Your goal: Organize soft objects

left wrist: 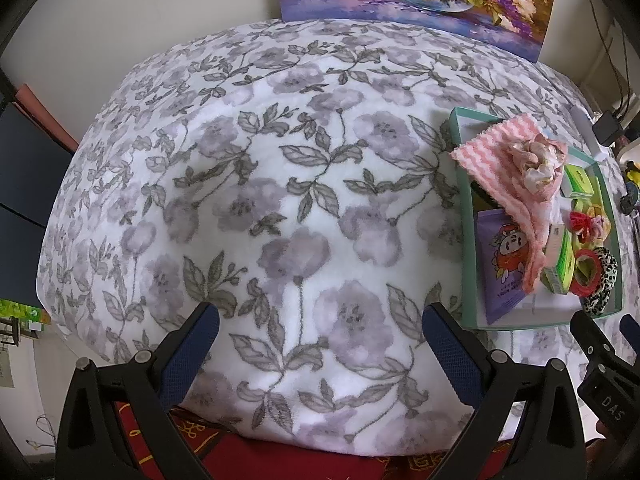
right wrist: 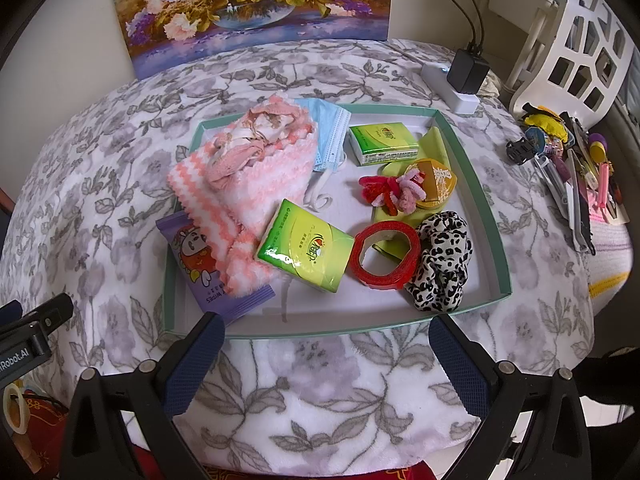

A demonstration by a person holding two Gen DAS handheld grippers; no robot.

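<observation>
Right gripper (right wrist: 324, 364) fingers wide apart, empty; shallow green-rimmed cardboard tray (right wrist: 472, 184) of soft items straight ahead. Left gripper (left wrist: 320, 356) equally spread, empty, tray off right.

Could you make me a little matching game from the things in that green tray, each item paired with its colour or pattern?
Things:
1. scrunchie
2. face mask
3. wipes packet
4. tape ring

Looks:
A. purple with a cartoon figure
B. red
C. black and white leopard spots
D. light blue, pleated

Pairs: 1-C, 2-D, 3-A, 4-B. All lie inside the tray.
</observation>
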